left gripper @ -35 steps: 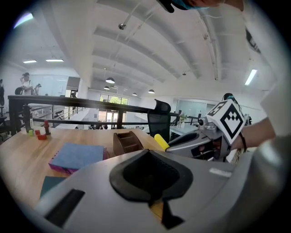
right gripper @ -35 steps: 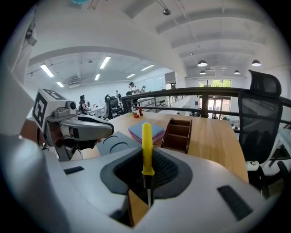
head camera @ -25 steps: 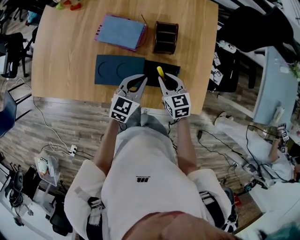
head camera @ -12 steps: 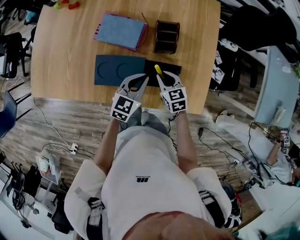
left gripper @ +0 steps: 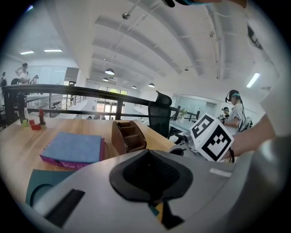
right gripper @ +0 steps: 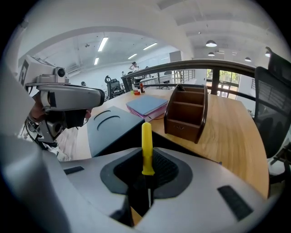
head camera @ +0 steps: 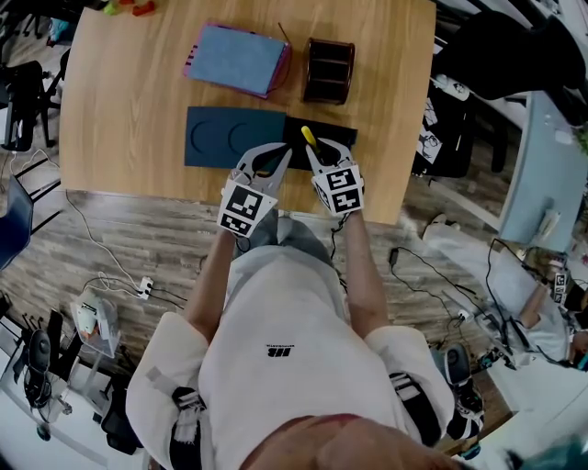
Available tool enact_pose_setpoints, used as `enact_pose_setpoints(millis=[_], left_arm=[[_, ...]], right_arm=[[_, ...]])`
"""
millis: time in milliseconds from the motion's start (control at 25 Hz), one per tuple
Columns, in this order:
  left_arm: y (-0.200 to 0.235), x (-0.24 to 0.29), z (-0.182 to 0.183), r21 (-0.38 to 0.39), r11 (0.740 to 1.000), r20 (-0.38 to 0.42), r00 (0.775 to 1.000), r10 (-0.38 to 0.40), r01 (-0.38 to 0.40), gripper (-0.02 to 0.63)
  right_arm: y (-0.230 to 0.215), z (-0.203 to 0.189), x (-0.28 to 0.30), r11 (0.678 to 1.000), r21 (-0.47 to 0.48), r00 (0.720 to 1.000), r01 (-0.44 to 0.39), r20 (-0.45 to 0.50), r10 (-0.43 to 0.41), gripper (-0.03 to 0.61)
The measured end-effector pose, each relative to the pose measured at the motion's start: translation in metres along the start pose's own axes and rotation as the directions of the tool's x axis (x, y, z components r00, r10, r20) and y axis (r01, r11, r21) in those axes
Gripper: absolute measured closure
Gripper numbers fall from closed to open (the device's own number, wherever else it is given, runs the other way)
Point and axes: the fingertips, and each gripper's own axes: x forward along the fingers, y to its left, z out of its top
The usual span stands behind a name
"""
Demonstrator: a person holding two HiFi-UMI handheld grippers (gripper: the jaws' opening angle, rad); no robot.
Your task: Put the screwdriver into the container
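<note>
My right gripper hovers over the near table edge, shut on a screwdriver whose yellow handle sticks out past the jaws toward the far side. The container, a brown wooden organizer with open compartments, stands on the table beyond it, apart from the tool. Just to the left is my left gripper, shut with nothing between its jaws. In the left gripper view the organizer is ahead and the right gripper's marker cube is at the right.
A blue book with pink edges lies left of the organizer. A dark blue mat with two round recesses and a black mat lie under and before the grippers. Small red and green items sit at the far left corner.
The right gripper has shifted slightly forward and to the left over the table edge, carrying the screwdriver. The left gripper has hardly moved.
</note>
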Motion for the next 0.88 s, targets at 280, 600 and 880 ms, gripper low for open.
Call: enact_pose_setpoints(millis=[280, 600, 880], left_arm=[[0.003, -0.001, -0.002, -0.008, 1.0, -0.005, 1.0, 0.006, -0.006, 0.609], [0.004, -0.004, -0.004, -0.013, 1.0, -0.003, 1.0, 0.012, -0.012, 0.609], [0.004, -0.005, -0.006, -0.015, 1.0, -0.008, 1.0, 0.016, -0.016, 0.609]], right_arm=[[0.0, -0.009, 0.012, 1.0, -0.001, 0.999, -0.007, -0.041, 0.007, 0.518], [-0.001, -0.016, 0.023, 1.0, -0.009, 0.997, -0.001, -0.076, 0.001, 0.517], [-0.004, -0.023, 0.031, 1.0, -0.021, 0.994, 0.01, -0.11, -0.012, 0.517]])
